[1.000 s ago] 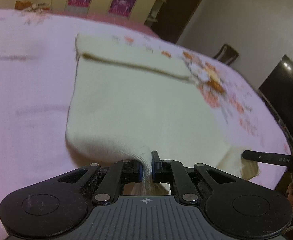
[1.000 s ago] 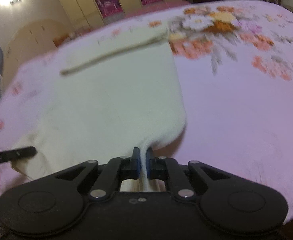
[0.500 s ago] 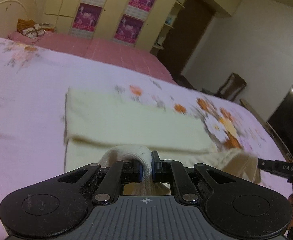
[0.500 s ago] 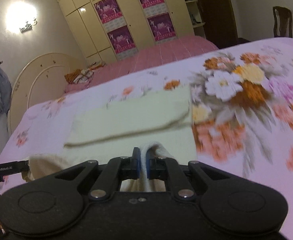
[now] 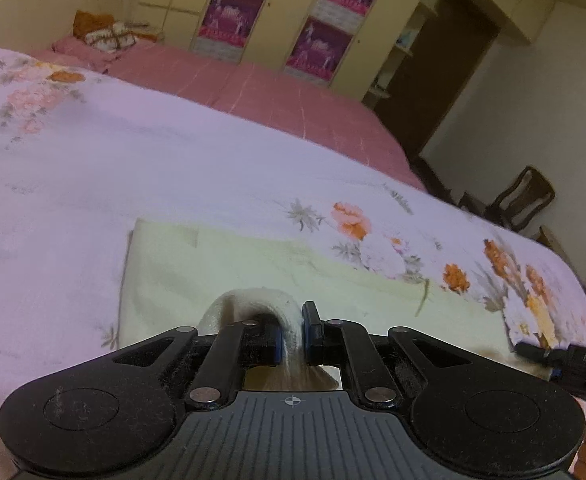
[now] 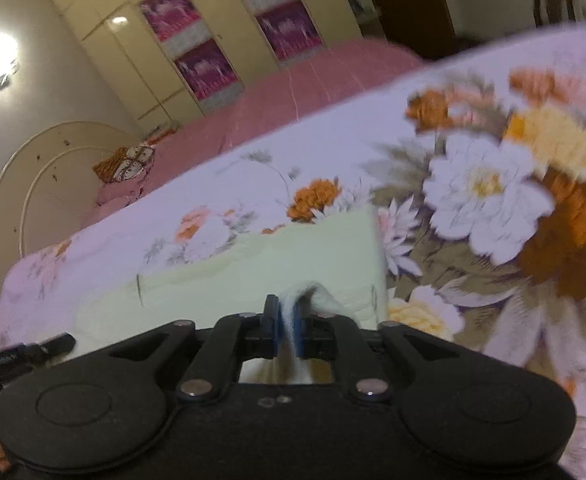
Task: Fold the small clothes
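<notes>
1. While both grippers carry the near hem forward, the cream cloth (image 5: 253, 268) lies on the flowered bedsheet (image 5: 93, 168), its far edge squared against the pink ground. A second ago most of the panel lay open ahead of the fingers; now only a short band shows beyond them. Judgement: the fold-over is close to its end, and the carried hem is nearly over the far edge.

2. Left side: the left gripper (image 5: 291, 338) is clamped on a bunched loop of the cloth, which arches up between the jaws. The cloth's left edge and far-left corner are visible and lie flat. Bare sheet extends to the left and ahead, so there is open room on that side.

3. Centre: the far edge runs straight across both views. The tip of the other tool shows at the right margin of the left view and at the left margin of the right view, well apart from each gripper's own jaws, so the span between the grippers is held wide.

4. Right side: the right gripper (image 6: 287, 330) is closed on a thin pinch of the same cloth (image 6: 293, 252). The far-right corner sits just beside a large white flower print. The right view is blurred, so fine alignment cannot be read there.

5. Room beyond: the sheet continues ahead to a pink cover (image 5: 273, 96), then cupboards (image 5: 277, 8). A chair (image 5: 525, 200) stands well off to the right. Nothing lies in the landing area.
</notes>
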The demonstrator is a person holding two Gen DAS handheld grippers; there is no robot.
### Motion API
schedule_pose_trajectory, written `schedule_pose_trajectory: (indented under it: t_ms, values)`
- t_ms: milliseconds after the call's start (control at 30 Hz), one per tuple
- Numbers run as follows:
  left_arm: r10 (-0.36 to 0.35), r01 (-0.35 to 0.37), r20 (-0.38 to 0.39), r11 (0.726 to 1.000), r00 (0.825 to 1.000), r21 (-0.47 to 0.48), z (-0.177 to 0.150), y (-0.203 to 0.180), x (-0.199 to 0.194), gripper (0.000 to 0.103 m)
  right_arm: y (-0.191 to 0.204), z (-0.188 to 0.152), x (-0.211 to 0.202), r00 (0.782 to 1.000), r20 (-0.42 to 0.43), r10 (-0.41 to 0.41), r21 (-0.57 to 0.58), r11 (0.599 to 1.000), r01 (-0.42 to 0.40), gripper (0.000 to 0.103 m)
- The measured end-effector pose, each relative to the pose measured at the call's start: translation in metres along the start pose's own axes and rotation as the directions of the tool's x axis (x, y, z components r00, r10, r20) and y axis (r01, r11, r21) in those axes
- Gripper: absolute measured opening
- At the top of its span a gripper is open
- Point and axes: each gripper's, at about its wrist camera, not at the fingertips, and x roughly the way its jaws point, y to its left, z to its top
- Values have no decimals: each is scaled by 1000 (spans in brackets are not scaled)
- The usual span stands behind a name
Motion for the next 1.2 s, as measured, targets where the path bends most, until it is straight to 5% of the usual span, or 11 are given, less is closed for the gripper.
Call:
schedule_pose_trajectory:
  t_ms: [33,100,133,167,200,433,500,667,767,933,1200]
  values:
    - [4,-4,-14,1000,1000,-4,2,0,4,18,-2,3,3,1000,5,-6,9,1000,6,34]
    - [-16,16,-15,1000,1000,-15,4,0,4,48,-1,8,1,999,47,-26,-20,999,27,64]
    - [-2,2,8,1000,1000,-6,3,0,0,86,1,9,-3,996,78,-31,-52,998,36,70]
    - [29,-29,48,1000,998,7,2,-1,-5,102,4,10,-6,994,100,-37,-89,995,46,74]
    - [43,-46,99,999,994,23,0,-1,-11,103,6,12,-7,993,107,-45,-119,991,57,74]
    - [103,-107,45,989,994,98,-3,8,11,102,14,4,15,991,64,-118,-251,959,130,70]
    - [115,-118,40,987,993,107,-1,10,21,92,16,2,25,989,56,-135,-284,948,145,63]
    - [136,-139,27,975,990,174,5,4,42,35,30,-2,44,988,26,-153,-383,911,151,27]
    - [162,-168,55,976,985,137,10,8,42,13,37,-2,43,987,56,-152,-406,899,161,7]
    - [192,-195,71,980,979,40,14,37,46,13,43,7,33,972,175,-155,-421,881,217,5]
    - [200,-203,134,979,971,14,18,40,45,13,25,11,54,957,165,-240,-344,895,284,5]
